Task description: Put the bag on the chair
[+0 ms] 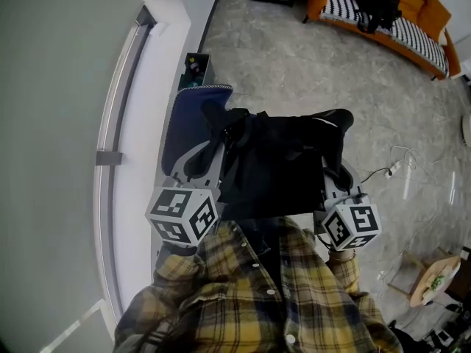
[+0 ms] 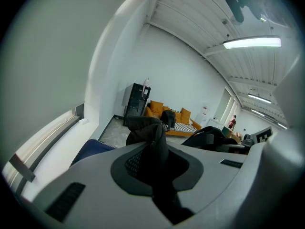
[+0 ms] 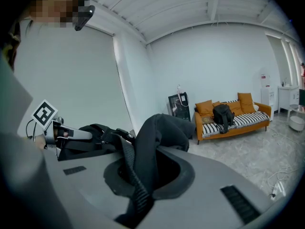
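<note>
Grey marbled floor (image 1: pixel 294 57) fills this white-walled room, and I count two grippers, one bag in hand, one chair and one sofa.

I see the left gripper (image 2: pixel 157 163) with its jaws nearly together, clamped on the left strap (image 2: pixel 153 135) of the bag. The right gripper (image 3: pixel 143 173) is closed just as tight on the right strap (image 3: pixel 155 137), with ribbed webbing running down through the jaws.

From the head view, the black bag (image 1: pixel 280 160) hangs between the two grippers, just beyond them, with each strap looping up from a far corner. The blue chair (image 1: pixel 184 120) sits at the bag's left side, partly under it, against the white wall. I cannot tell whether the bag touches it.

Far right across the floor stands the orange sofa (image 1: pixel 423 9) with a second bag, a black backpack (image 1: pixel 377 2), on it. Nearest me is my plaid shirt (image 1: pixel 250 293).
</note>
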{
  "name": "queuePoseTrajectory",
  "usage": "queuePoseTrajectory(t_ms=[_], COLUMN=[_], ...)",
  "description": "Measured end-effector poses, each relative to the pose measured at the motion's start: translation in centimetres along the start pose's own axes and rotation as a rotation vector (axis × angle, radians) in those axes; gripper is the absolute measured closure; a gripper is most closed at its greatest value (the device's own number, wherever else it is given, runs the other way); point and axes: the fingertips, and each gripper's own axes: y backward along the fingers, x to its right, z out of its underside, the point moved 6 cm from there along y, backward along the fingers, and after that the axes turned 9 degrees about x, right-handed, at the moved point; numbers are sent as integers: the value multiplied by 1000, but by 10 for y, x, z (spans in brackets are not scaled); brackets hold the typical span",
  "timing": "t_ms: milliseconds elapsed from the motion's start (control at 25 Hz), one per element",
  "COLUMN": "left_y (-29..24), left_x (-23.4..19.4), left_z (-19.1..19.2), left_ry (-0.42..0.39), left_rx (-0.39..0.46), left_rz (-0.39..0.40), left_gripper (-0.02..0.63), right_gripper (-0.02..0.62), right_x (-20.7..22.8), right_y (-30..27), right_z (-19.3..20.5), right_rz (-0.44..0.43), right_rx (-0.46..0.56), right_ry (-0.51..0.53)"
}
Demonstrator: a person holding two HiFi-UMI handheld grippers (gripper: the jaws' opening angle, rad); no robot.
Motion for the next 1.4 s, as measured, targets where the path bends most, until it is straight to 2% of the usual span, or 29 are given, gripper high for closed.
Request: queuePoseTrajectory(t_ms=[320, 720, 1240, 1400], left_y=[-3, -14, -46, -60], left_x=[-5, -20, -50, -65], left_z=[-8, 7, 71, 100], left_ry=[-6, -9, -47, -29], left_rx=[-8, -45, -130, -159], left_rz=[1, 8, -26, -54], left_gripper=[555, 555, 554, 554], right_gripper=[560, 560, 560, 560], right_x=[-3, -4, 14, 21], right_y=[-7, -22, -61, -75], right_z=[-4, 14, 83, 114], right_rz=[6, 14, 19, 27], right_rx=[-6, -53, -155, -189], right_ry=[-9, -3, 34, 28])
